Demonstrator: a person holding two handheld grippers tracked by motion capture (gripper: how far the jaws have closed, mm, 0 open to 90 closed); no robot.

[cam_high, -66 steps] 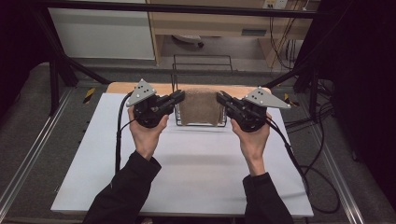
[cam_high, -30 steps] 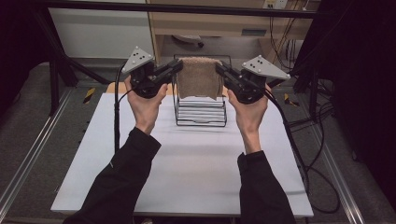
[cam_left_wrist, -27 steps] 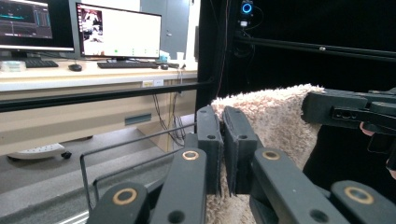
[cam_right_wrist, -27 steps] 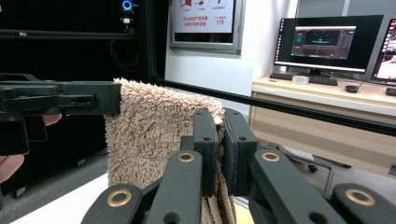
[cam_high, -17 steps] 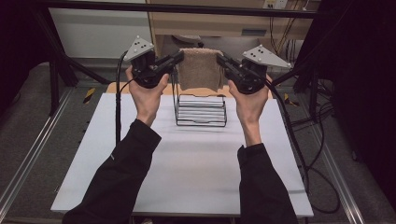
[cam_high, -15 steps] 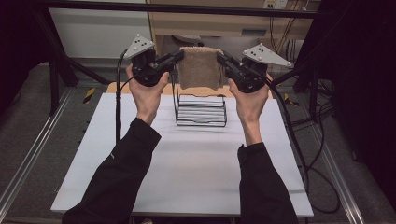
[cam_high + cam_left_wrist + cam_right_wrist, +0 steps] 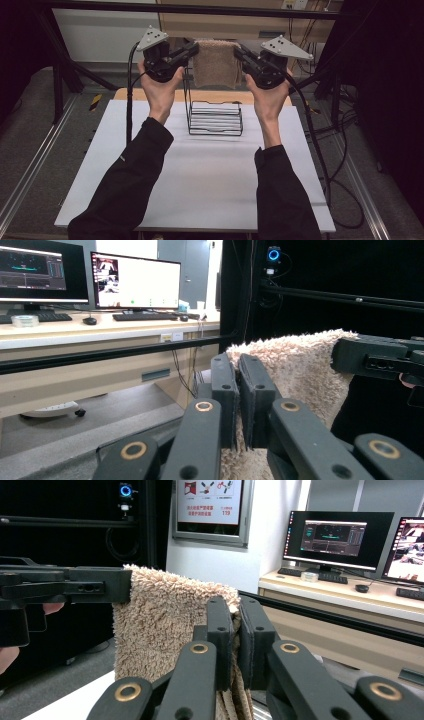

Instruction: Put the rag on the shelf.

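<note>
Holding a beige fluffy towel (image 7: pixel 216 62) up in the air betw both grippers, person's forearms in black sleeves (image 7: pixel 127 185) come in from bottom of high view over the white table (image 7: pixel 200 185). L hand (image 7: pixel 161 95) and R hand (image 7: pixel 267 102) are raised, palms toward cam, each w/ a gripper on top.

L gripper (image 7: pixel 192 48): jaws pinched together on towel's upper L corner. L gripper view confirms: its own two black jaws nearly touching, pile of towel squeezed betw them, cloth running off to the right to the other gripper at frame edge. R gripper (image 7: pixel 239 51): same, clamped on upper R corner; R gripper view shows towel caught betw its jaws, cloth stretching left to the L gripper. Grey three-cornered plates sit on top of both, cables trail down past wrists.

Towel hangs roughly flat and upright betw the two grippers, top edge about level, lower edge free, well above table, touching nothing else. Under and just behind it in high view: black wire rack (image 7: pixel 215 117) on the table, towel clear of it. Wood board (image 7: pixel 150 94) at table's far edge behind rack.

Farther back: black frame bar (image 7: pixel 200 9) across top, pale desk beyond. Gripper views show monitors (image 7: pixel 135 280) and keyboard on that desk, red-and-white poster (image 7: pixel 210 502) on wall.
</note>
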